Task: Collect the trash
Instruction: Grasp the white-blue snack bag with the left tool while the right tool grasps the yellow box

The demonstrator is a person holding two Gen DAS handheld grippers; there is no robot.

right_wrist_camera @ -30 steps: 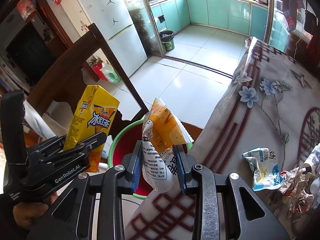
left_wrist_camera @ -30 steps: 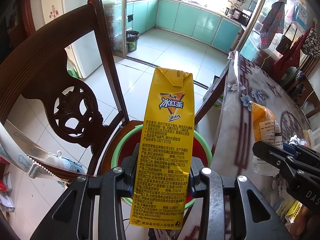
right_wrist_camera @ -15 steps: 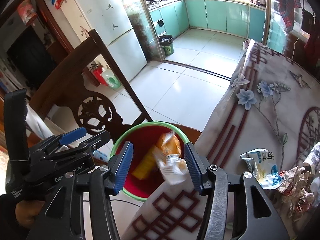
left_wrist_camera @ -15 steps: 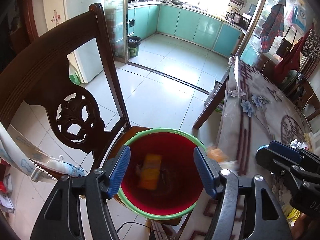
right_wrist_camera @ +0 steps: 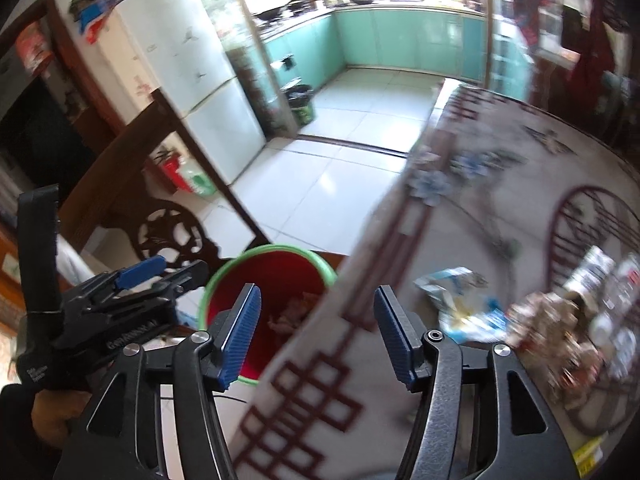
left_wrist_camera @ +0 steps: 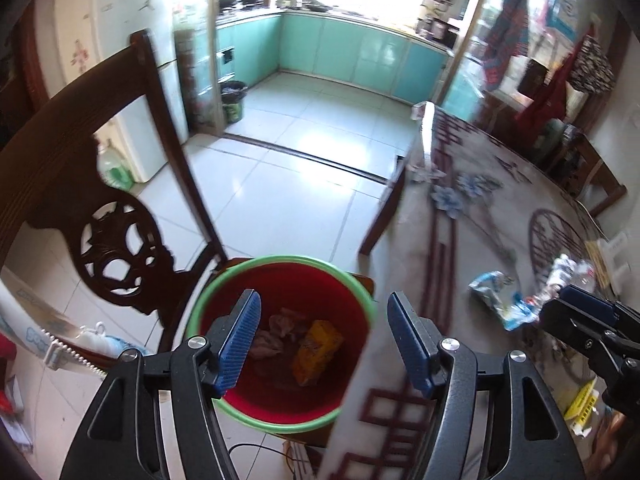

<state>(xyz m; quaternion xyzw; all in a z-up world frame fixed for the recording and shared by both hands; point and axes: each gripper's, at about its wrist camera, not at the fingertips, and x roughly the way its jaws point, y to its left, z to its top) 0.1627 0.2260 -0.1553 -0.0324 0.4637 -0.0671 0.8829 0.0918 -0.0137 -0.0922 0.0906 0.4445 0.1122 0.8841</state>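
Note:
A red bucket with a green rim (left_wrist_camera: 280,258) stands on the chair seat beside the table. Inside it lie a yellow drink carton (left_wrist_camera: 316,354) and some crumpled scraps (left_wrist_camera: 276,332). My left gripper (left_wrist_camera: 323,296) hangs open over the bucket's right half with nothing between its blue pads (left_wrist_camera: 240,340). My right gripper (right_wrist_camera: 318,292) is over the table edge, its jaws opening and empty. On the tablecloth lie a blue and white wrapper (right_wrist_camera: 456,300) and crumpled brown paper (right_wrist_camera: 548,332). Each gripper shows in the other's view: the right one (left_wrist_camera: 580,316), the left one (right_wrist_camera: 140,276).
A dark carved wooden chair back (left_wrist_camera: 80,184) rises left of the bucket. The table (right_wrist_camera: 480,208) wears a flowered cloth, with bottles and packets (right_wrist_camera: 600,276) at its right. A fridge (right_wrist_camera: 192,72) and a small bin (right_wrist_camera: 300,100) stand beyond the tiled floor.
The left gripper let go of the yellow carton and the right let go of the snack bag; both dropped into the bucket. Both grippers opened and swung right toward the table.

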